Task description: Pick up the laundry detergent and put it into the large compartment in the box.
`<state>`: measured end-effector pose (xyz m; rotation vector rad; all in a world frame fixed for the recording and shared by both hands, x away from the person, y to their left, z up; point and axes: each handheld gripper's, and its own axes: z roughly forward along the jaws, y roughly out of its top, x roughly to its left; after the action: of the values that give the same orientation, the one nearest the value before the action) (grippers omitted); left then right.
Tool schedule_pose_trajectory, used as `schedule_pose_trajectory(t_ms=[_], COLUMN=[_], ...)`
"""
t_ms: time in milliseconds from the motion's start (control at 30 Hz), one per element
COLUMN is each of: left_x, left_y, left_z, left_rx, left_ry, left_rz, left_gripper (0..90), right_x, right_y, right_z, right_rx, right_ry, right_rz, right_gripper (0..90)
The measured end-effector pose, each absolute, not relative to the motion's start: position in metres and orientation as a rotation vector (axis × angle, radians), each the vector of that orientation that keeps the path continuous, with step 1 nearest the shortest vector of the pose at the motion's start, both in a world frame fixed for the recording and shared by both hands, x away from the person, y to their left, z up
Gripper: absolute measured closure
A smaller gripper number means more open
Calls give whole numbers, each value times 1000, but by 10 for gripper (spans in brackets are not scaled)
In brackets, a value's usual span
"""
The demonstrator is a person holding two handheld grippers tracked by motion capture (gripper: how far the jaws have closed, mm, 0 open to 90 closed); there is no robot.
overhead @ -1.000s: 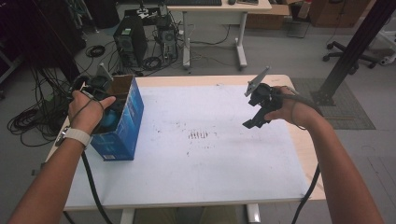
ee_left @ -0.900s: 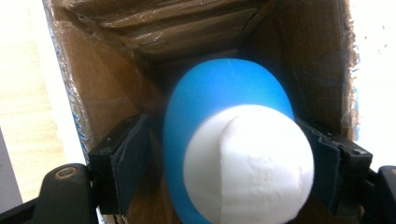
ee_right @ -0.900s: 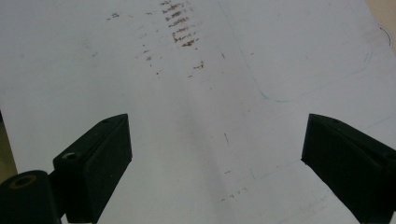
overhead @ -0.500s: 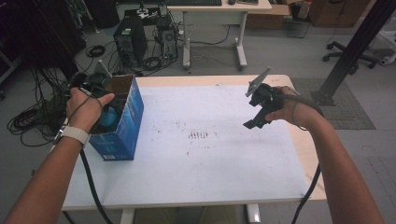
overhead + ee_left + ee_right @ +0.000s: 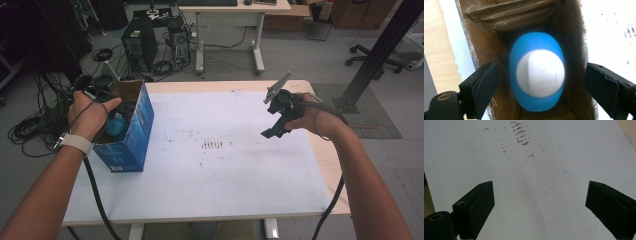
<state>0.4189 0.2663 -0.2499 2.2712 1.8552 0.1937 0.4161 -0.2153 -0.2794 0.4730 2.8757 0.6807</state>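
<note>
An open blue cardboard box (image 5: 131, 137) stands at the table's left edge. In it lies a blue egg-shaped object with a white round face (image 5: 537, 75), also seen as a blue patch (image 5: 116, 127) in the high view. My left gripper (image 5: 540, 92) hovers over the box mouth, pointing down into it. Its jaws have just been opening and stand wide, one on each side of the object without touching it. My right gripper (image 5: 272, 131) is held above the table's right part, open, with only bare tabletop between its jaws (image 5: 540, 205).
The white table top (image 5: 215, 170) has a smudge of dark marks (image 5: 212, 145) near its middle. Behind the table stand a computer tower (image 5: 140, 45), coiled cables on the floor and a desk. A black post (image 5: 380, 55) rises at the right.
The left hand has shifted very slightly over the box. The right arm has kept still.
</note>
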Motion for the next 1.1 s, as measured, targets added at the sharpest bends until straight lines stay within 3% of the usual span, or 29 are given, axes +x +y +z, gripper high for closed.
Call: schedule_pose_trajectory(t_ms=[1100], left_x=[408], left_y=[251], left_z=[-193], left_rx=[2398], left_ry=[1777], left_rz=[194], left_gripper=[104], right_x=[414], right_y=[-216], right_z=[-273], right_rx=[468], right_ry=[2869], right_rz=[680], right_gripper=[86])
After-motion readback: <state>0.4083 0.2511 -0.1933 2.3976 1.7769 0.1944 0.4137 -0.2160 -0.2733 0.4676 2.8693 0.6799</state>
